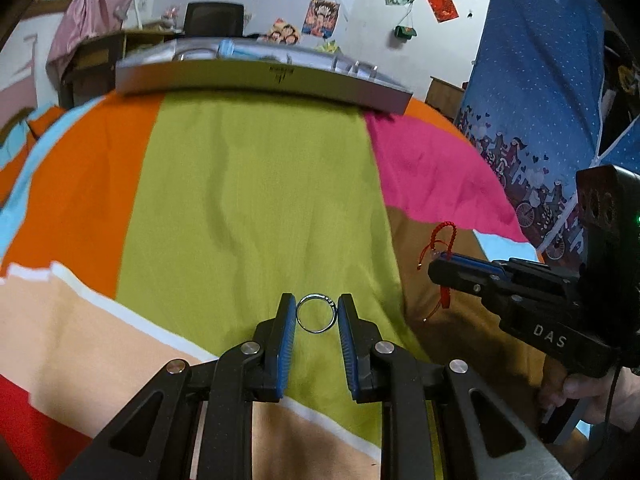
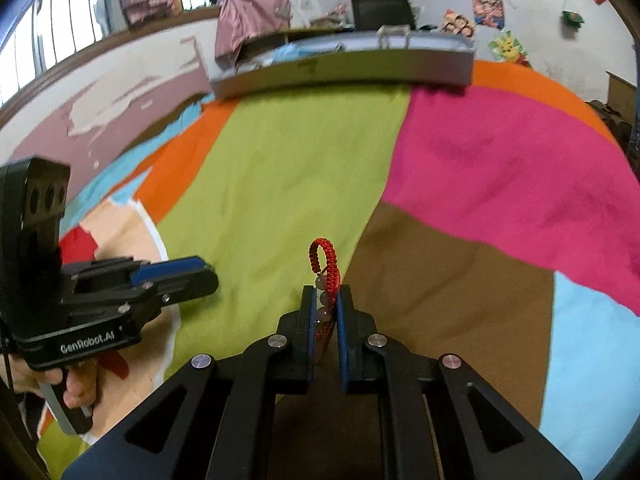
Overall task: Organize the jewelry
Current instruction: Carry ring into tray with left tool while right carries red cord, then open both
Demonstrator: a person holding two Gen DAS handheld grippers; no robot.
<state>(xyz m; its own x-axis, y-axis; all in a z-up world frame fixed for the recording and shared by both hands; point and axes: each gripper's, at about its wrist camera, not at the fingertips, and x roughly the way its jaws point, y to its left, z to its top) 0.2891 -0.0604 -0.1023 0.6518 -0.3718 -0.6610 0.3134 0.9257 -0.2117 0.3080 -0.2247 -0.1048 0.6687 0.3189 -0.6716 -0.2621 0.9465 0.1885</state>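
A silver ring (image 1: 315, 313) sits between the blue pads of my left gripper (image 1: 317, 307), which is shut on it above the green stripe of the cloth. My right gripper (image 2: 325, 300) is shut on a red braided bracelet (image 2: 325, 261) with pale beads; its loop sticks up past the fingertips. The bracelet also shows in the left wrist view (image 1: 442, 240), held by the right gripper (image 1: 440, 266) at the right. The left gripper shows in the right wrist view (image 2: 200, 274) at the left. A grey jewelry box (image 1: 260, 80) lies open at the far edge of the cloth.
A multicoloured patchwork cloth (image 1: 240, 200) covers the surface. The grey box also shows in the right wrist view (image 2: 344, 70). A blue patterned cloth (image 1: 540, 100) hangs at the right. A dark chair (image 1: 214, 18) and a wall with posters stand behind.
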